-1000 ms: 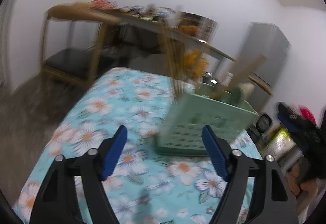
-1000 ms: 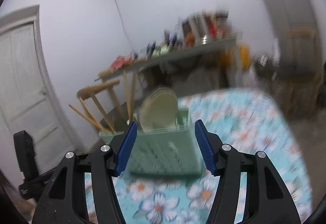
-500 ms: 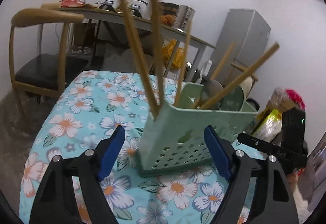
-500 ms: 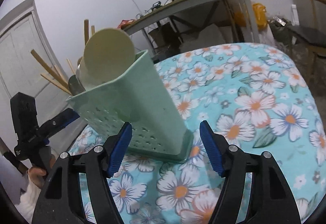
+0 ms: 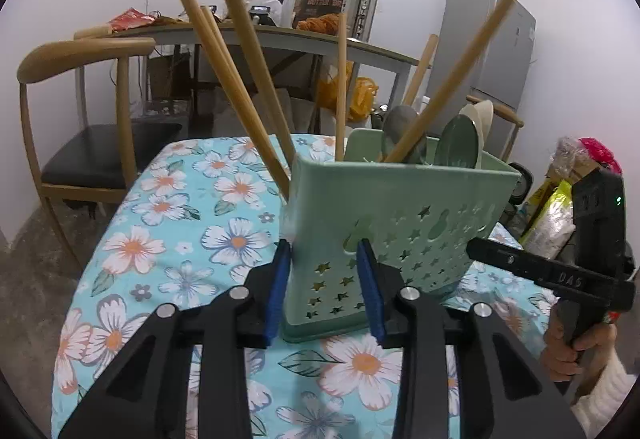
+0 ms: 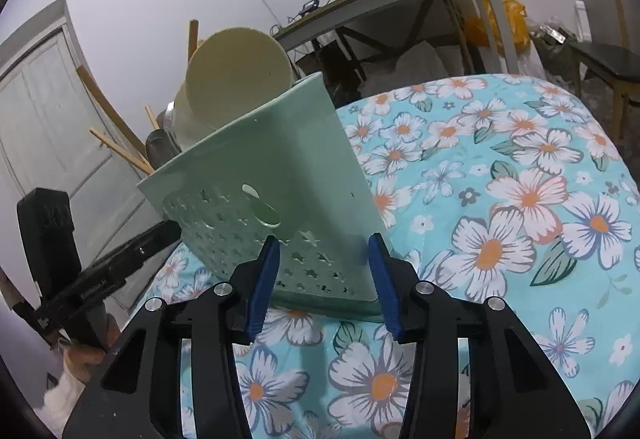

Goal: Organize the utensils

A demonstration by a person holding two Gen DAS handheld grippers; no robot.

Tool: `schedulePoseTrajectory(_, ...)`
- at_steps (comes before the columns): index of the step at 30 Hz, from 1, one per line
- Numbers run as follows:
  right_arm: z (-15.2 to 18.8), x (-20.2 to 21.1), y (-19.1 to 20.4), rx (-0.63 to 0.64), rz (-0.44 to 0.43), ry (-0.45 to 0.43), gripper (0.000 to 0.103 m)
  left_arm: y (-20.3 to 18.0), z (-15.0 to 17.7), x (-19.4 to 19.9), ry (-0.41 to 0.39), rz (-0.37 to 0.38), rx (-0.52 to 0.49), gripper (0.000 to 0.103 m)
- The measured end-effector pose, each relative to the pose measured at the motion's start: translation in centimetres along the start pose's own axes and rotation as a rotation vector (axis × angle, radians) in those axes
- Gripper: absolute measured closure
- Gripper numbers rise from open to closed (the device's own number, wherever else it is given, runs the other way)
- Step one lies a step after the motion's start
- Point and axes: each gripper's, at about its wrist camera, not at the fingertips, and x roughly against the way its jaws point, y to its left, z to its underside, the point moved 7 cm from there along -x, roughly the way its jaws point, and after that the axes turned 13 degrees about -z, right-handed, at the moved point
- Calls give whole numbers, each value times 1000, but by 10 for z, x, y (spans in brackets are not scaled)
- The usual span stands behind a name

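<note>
A pale green perforated utensil holder [image 5: 400,199] stands on the floral tablecloth [image 5: 180,231]. Several wooden handles [image 5: 244,59] and a green spoon [image 5: 456,143] stick out of it. My left gripper [image 5: 323,251] straddles the holder's near left corner, its jaws closing, blue pads against both faces. In the right wrist view a cream round spoon bowl [image 6: 240,75] rises from the holder [image 6: 260,167]. My right gripper [image 6: 324,243] is closing on the holder's other lower corner, pads touching it. Each gripper appears in the other's view, held by a hand [image 5: 568,347].
A wooden chair [image 5: 80,99] stands beyond the table's far left. A cluttered desk [image 5: 280,35] and a grey fridge [image 5: 492,51] line the back wall. A white door [image 6: 48,127] is on the left in the right wrist view. Bags [image 5: 552,215] lie at the right.
Both grippers have come in close to the holder and dropped toward its base. Their jaws have narrowed from wide open to clamping its two lower corners.
</note>
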Motion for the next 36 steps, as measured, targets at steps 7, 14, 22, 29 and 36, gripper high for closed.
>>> schedulePoseTrajectory(7,4,3,5,44,34,7,63,-4,2,3,-5,-21,-20,71)
schedulePoseTrajectory(14,11,10,16,86,53,29,63,-2,11,14,4,10,-23,71)
schedulePoseTrajectory(22,28,31,31,109,73,55,63,-8,25,44,2,30,-52,71)
schedulePoseTrajectory(29,57,54,44,142,85,78,64,-14,46,74,31,58,-73,71)
schedulePoseTrajectory(36,79,78,56,144,103,84,64,-27,53,99,28,62,-98,71)
